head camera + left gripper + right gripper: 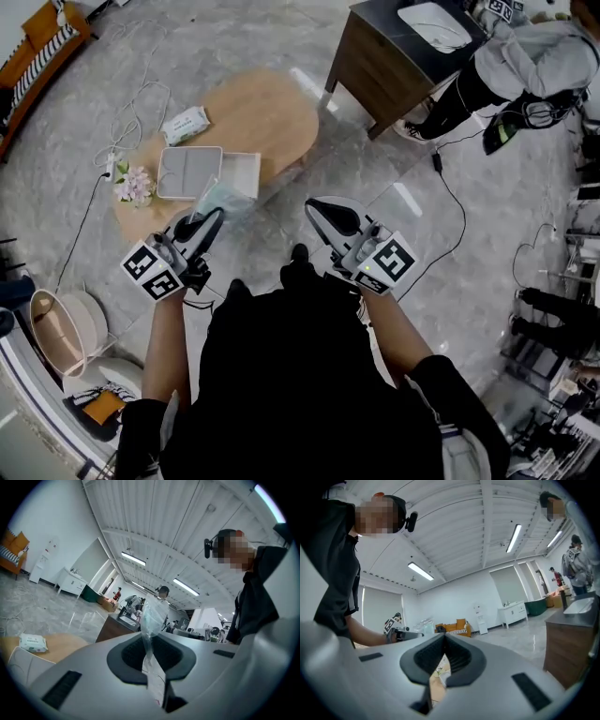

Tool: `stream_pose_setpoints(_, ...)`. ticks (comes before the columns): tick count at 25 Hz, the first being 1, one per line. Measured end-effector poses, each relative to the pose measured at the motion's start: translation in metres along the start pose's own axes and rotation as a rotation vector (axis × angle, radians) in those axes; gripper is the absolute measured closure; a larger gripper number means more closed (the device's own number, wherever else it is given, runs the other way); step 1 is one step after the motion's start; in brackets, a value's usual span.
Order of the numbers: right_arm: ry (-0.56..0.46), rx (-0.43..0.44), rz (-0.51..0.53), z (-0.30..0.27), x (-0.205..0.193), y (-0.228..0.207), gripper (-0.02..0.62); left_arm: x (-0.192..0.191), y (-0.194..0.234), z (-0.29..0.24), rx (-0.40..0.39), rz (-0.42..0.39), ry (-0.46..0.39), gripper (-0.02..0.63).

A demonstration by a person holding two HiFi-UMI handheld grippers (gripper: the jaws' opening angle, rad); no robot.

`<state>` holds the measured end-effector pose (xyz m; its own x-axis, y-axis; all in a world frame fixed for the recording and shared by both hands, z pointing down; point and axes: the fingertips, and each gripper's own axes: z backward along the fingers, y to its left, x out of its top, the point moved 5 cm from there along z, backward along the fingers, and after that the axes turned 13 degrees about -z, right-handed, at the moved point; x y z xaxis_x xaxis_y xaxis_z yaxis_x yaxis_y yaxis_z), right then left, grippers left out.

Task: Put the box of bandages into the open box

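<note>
In the head view, the open white box point(178, 173) lies on the oval wooden table point(267, 112), with its lid point(242, 175) beside it on the right. My left gripper point(216, 216) is shut on the box of bandages point(223, 198), a pale packet in clear plastic, held just off the table's near edge. In the left gripper view the clear wrapper point(152, 616) stands up out of the shut left gripper point(150, 641). My right gripper point(317, 208) hangs over the floor to the right of the table. It is shut with nothing in it, as the right gripper point(442, 638) view also shows.
A pack of wipes point(185, 125) and pink flowers point(134, 185) also sit on the table. A dark cabinet point(380, 70) with a white basin point(433, 23) stands at the far right, with a person point(534, 56) beside it. Cables point(131, 108) trail over the floor at left.
</note>
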<state>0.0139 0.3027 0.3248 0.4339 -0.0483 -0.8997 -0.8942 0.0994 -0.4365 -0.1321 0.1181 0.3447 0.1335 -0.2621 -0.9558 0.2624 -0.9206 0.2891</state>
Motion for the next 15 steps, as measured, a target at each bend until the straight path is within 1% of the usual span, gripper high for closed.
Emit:
stream_pose_setpoints(3,0.028,0.064,-0.015,-0.001,0.007,-0.025,0.584,0.004,-0.003,-0.011,0.07,-0.001,-0.016,0.566)
stream_pose_setpoints(5,0.051,0.107,-0.024,-0.008,0.005,-0.036,0.584,-0.003,-0.001,-0.011,0.119,0.016,-0.014,0.566)
stream_pose_setpoints(7,0.071,0.134,-0.034,-0.016,0.004,-0.045,0.584,-0.011,0.0,-0.012,0.149,0.035,0.0,0.566)
stream_pose_setpoints(11,0.084,0.153,-0.07,-0.028,0.001,-0.058,0.584,-0.019,0.005,-0.008,0.197,0.07,0.012,0.566)
stream_pose_setpoints(15,0.116,0.164,-0.082,-0.054,-0.002,-0.071,0.584,-0.023,0.031,-0.002,0.233,0.111,-0.006,0.566)
